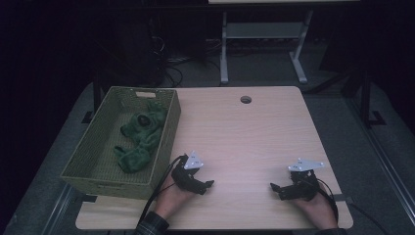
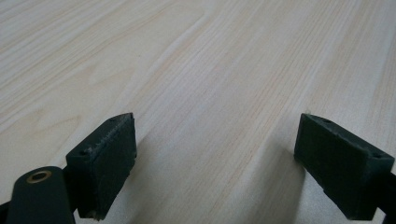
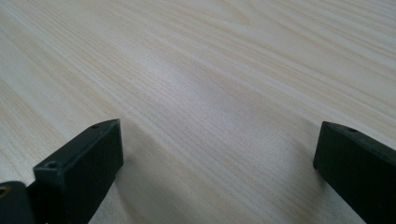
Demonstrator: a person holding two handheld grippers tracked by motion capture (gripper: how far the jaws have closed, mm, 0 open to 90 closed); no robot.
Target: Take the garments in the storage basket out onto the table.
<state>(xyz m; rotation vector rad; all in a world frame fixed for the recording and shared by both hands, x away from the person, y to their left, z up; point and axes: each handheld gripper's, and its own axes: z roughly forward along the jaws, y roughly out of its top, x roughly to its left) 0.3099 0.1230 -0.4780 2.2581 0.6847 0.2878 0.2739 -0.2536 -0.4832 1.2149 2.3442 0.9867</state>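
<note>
Both your left gripper [image 1: 209,186] and right gripper [image 1: 274,187] gape wide, empty; those green socks [image 1: 139,139] in the wicker basket [image 1: 107,182] look soft, light — pinch a bunched fold.

Dark green cloth pieces [image 1: 139,139] lie crumpled in a heap inside the olive woven basket [image 1: 164,142] at the tabletop's [image 1: 244,137] left edge; they look like socks, though dim light blurs them.

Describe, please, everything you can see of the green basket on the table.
The basket is a rectangular, olive-green woven bin with tall, slightly flared walls and a cut-out handle slot in its far end wall. It stands upright on the table's left side, its near left corner overhanging the edge. Inside lie crumpled green cloths. The left hand-held gripper rests nearby without touching it.
</note>
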